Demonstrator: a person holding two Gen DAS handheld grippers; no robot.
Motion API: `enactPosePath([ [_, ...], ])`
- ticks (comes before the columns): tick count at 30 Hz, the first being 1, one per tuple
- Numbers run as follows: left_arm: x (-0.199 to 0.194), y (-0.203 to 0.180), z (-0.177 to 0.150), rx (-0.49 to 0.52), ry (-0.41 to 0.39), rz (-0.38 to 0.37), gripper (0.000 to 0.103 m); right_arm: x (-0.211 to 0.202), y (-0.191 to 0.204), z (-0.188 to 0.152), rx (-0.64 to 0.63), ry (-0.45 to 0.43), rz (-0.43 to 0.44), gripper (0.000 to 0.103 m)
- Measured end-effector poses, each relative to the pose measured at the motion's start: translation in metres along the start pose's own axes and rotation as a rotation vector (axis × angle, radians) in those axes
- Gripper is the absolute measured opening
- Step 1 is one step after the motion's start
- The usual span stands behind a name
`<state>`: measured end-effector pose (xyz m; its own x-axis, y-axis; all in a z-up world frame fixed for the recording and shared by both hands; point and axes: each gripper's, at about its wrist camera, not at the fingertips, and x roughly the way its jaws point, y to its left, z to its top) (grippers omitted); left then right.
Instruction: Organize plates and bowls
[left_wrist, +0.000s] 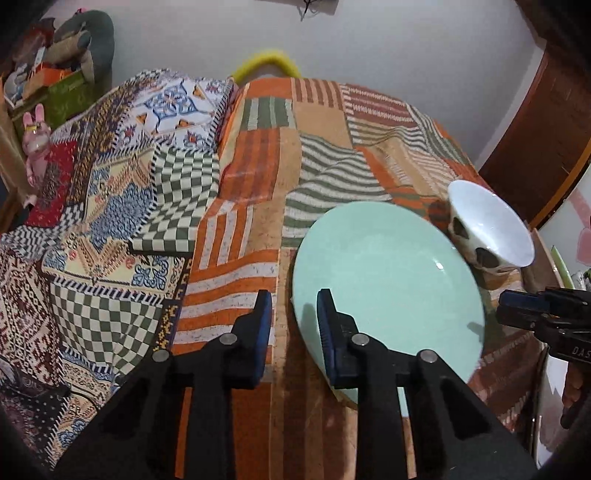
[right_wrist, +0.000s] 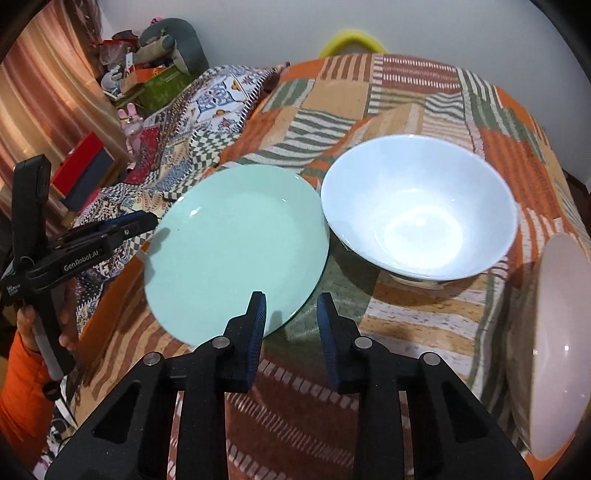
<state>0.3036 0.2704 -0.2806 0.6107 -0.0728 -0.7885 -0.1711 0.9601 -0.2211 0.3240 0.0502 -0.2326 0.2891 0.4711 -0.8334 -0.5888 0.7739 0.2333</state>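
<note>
A mint-green plate (left_wrist: 388, 277) (right_wrist: 236, 251) lies on the patchwork-covered table, touching a white bowl (left_wrist: 487, 229) (right_wrist: 417, 206) with dark patches on its outside. My left gripper (left_wrist: 294, 310) (right_wrist: 153, 221) straddles the plate's left rim, one finger over the plate and the other over the cloth. A gap shows between the pads and the rim. At the plate's near right rim my right gripper (right_wrist: 291, 314) (left_wrist: 502, 302) stands the same way, with cloth visible between its pads. Neither gripper presses on the plate.
An orange and green striped cloth (left_wrist: 258, 177) covers the table, and a checked patchwork cloth (left_wrist: 110, 229) is bunched on the left. A pale pink plate (right_wrist: 557, 332) sits at the right edge. A person's orange sleeve (right_wrist: 22, 369) shows at lower left. Toys and boxes (right_wrist: 155, 59) crowd the back left.
</note>
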Motion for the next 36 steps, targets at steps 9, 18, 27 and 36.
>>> enactPosePath([
  [9,0.019,-0.002,-0.003,-0.016,0.034,-0.048,0.020,0.024,-0.006,0.004,0.013,0.079,-0.023,0.026],
  [18,0.017,-0.015,-0.009,0.043,0.025,-0.020,0.020,0.030,-0.001,0.007,-0.005,0.106,-0.047,0.026],
  [27,-0.003,-0.020,-0.020,0.054,0.020,0.007,0.021,0.017,-0.003,0.000,0.018,0.082,0.015,0.022],
  [36,-0.066,-0.042,-0.028,0.082,-0.083,0.007,0.021,-0.028,0.008,-0.006,-0.002,-0.023,0.035,0.021],
])
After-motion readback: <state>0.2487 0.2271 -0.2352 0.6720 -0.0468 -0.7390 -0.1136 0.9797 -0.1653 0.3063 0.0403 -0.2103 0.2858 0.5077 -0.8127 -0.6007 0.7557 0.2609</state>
